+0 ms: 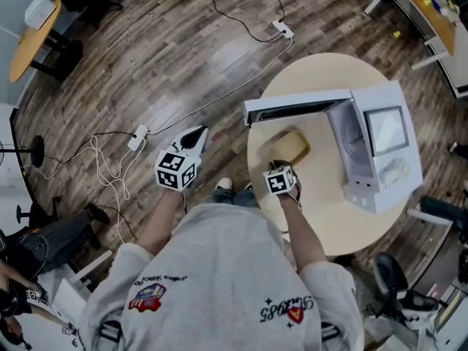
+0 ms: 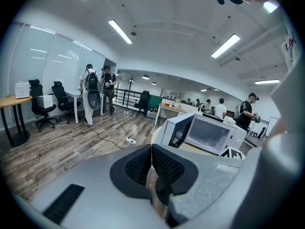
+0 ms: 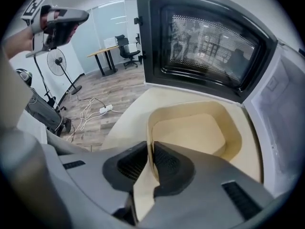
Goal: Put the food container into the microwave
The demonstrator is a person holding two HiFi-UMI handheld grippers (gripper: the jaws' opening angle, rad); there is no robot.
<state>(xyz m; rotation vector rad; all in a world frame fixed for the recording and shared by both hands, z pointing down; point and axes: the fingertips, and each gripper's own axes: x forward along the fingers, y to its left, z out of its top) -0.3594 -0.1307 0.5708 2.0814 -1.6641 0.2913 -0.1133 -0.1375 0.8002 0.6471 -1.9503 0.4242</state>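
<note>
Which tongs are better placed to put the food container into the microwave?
Right. The right tongs pinch the near rim of the beige plastic food container, which sits directly before the open white microwave. The left tongs are shut, empty, out over the wooden floor.

You wear a light grey, short-sleeved T-shirt (image 1: 219,269). It has a red and blue badge (image 1: 146,298) on one side of the chest and a dark script logo (image 1: 289,311) with a red mark on the other. Your left gripper (image 2: 151,156) and right gripper (image 3: 151,159) both have smooth grey shells. Their black pads (image 3: 165,161) are moulded with a fine grid texture, and a dark slotted strip (image 2: 62,204) is set into the casing. Each gripper carries a cube (image 1: 178,169) of black-and-white square markers
</note>
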